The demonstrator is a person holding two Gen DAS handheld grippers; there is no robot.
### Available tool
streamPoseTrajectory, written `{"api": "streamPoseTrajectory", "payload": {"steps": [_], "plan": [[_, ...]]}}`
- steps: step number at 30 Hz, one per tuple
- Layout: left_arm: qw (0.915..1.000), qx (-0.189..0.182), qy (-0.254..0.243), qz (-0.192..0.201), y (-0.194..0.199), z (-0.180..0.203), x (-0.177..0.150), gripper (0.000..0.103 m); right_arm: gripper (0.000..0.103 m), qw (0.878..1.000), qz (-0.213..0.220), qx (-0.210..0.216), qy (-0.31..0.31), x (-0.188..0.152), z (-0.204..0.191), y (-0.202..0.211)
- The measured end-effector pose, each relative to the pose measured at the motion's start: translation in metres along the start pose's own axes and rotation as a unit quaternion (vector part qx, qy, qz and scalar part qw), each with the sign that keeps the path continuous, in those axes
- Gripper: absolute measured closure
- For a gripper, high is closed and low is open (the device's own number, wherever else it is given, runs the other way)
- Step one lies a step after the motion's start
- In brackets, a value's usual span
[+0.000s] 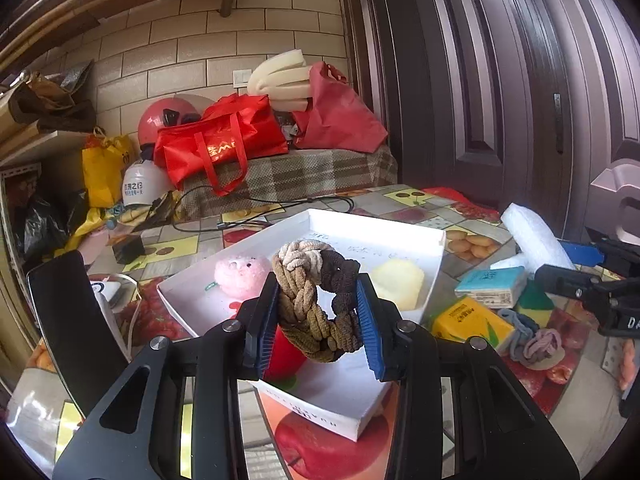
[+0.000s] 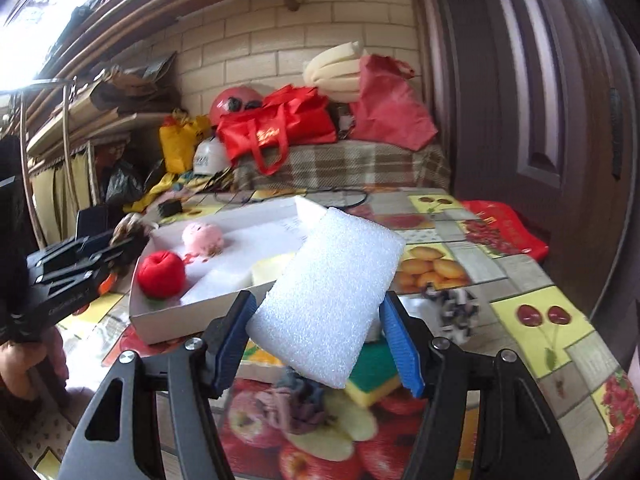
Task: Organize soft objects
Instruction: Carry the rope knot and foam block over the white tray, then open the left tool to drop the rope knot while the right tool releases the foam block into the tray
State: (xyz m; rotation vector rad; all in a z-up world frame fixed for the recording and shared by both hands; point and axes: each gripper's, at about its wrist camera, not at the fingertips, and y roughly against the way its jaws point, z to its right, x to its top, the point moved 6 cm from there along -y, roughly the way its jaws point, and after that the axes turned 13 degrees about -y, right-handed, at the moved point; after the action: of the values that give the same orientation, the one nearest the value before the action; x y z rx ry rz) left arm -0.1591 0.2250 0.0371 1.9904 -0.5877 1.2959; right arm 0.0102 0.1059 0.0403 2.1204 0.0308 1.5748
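The braided scrunchie (image 1: 316,300) is a thick plaited ring of fuzzy cord in cream, olive and dark brown, and the left gripper (image 1: 320,320) pinches it between its ribbed blue pads, one pressed to each side, so the ring hangs above the near part of the white box (image 1: 436,236). In that shallow cardboard box lie a pink fluffy ball (image 1: 242,276), a pale yellow sponge (image 1: 398,280) and a red plush apple (image 2: 161,273). The right gripper (image 2: 320,332) clamps a white foam block (image 2: 328,300), rectangular and grainy, tilted left end down above the glossy fruit-print tablecloth (image 2: 540,320). Beneath it, on the near right, lie a green-and-yellow scouring sponge (image 2: 376,372), a grey-and-mauve scrunchie (image 1: 536,344) and two tissue packs (image 1: 472,324).
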Motion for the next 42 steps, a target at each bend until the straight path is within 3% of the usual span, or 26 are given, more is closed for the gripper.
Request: {"api": "streamPoseTrajectory", "payload": {"steps": [14, 24, 29, 36, 38, 40, 42], "plan": [[0.9965, 0.064, 0.050, -0.020, -0.058, -0.049, 0.001, 0.067, 0.038, 0.999, 0.006, 0.004, 0.049, 0.000, -0.066, -0.048], [0.9936, 0.081, 0.069, -0.039, -0.082, -0.064, 0.001, 0.066, 0.038, 1.000, 0.002, -0.012, 0.015, 0.016, -0.083, -0.099], [0.9935, 0.088, 0.058, -0.044, -0.091, -0.065, 0.003, 0.066, 0.038, 0.999, -0.009, -0.030, -0.013, 0.024, -0.078, -0.122], [0.9911, 0.083, 0.082, -0.064, -0.100, -0.076, -0.002, 0.066, 0.037, 0.997, -0.020, -0.061, -0.039, 0.028, -0.070, -0.139], [0.9913, 0.091, 0.074, -0.060, -0.099, -0.074, 0.000, 0.060, 0.037, 0.997, -0.016, -0.060, -0.040, 0.028, -0.070, -0.137], [0.9900, 0.109, 0.072, -0.053, -0.094, -0.075, 0.001, 0.052, 0.024, 0.997, -0.015, -0.064, -0.036, 0.028, -0.071, -0.137], [0.9866, 0.126, 0.088, -0.055, -0.092, -0.082, -0.002, 0.024, 0.020, 0.997, -0.011, -0.066, -0.043, 0.030, -0.069, -0.136]]}}
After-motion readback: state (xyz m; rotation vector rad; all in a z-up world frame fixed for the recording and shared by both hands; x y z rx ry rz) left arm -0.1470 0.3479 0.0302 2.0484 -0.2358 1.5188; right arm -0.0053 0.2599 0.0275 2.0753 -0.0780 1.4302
